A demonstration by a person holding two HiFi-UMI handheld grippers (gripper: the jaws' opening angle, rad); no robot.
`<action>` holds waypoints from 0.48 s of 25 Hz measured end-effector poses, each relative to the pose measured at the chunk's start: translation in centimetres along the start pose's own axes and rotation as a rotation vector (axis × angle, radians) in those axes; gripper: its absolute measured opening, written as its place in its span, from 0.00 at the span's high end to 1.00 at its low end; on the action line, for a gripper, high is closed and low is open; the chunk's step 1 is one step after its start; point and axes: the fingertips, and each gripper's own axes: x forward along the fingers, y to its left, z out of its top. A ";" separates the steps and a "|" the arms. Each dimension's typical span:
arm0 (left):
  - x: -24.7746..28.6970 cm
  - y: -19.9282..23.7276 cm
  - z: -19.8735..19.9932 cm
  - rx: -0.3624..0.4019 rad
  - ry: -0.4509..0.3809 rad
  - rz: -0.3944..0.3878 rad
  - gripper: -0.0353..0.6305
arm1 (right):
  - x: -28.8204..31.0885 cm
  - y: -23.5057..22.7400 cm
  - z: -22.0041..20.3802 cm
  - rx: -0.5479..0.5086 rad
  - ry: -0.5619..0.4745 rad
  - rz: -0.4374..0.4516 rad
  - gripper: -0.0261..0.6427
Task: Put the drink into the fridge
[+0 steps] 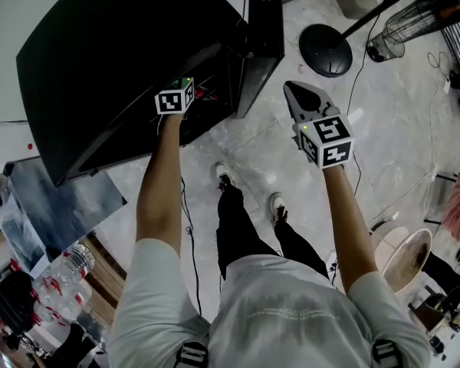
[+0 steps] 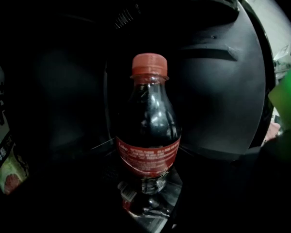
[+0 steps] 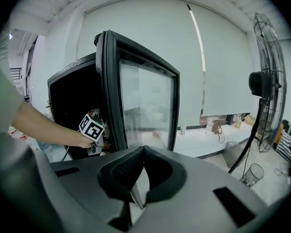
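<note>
A small cola bottle (image 2: pixel 149 130) with a red cap and red label stands upright in the dark inside of the black fridge (image 1: pixel 115 52), with a shiny patch under its base. The left gripper reaches into the fridge. Only its marker cube (image 1: pixel 175 98) shows in the head view, and in the left gripper view its jaws are lost in the dark beside the bottle. My right gripper (image 1: pixel 299 92) hangs shut and empty in front of the open glass door (image 3: pixel 140 96), its fingertips (image 3: pixel 143 152) touching.
Another drink pack (image 2: pixel 2 144) stands at the left inside the fridge. A floor fan (image 3: pixel 270 81) with a round base (image 1: pixel 326 50) stands to the right. Water bottles (image 1: pixel 65 271) lie at the lower left. Cables cross the marble floor (image 1: pixel 399 129).
</note>
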 end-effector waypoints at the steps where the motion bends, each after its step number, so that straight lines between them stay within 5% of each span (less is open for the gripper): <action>1: 0.0 -0.1 -0.2 -0.001 0.012 -0.007 0.49 | -0.1 0.0 0.1 0.000 -0.002 0.002 0.96; 12: -4.3 0.2 -1.4 -0.049 0.107 0.103 0.48 | -2.2 -0.2 2.4 -0.026 -0.044 0.017 0.96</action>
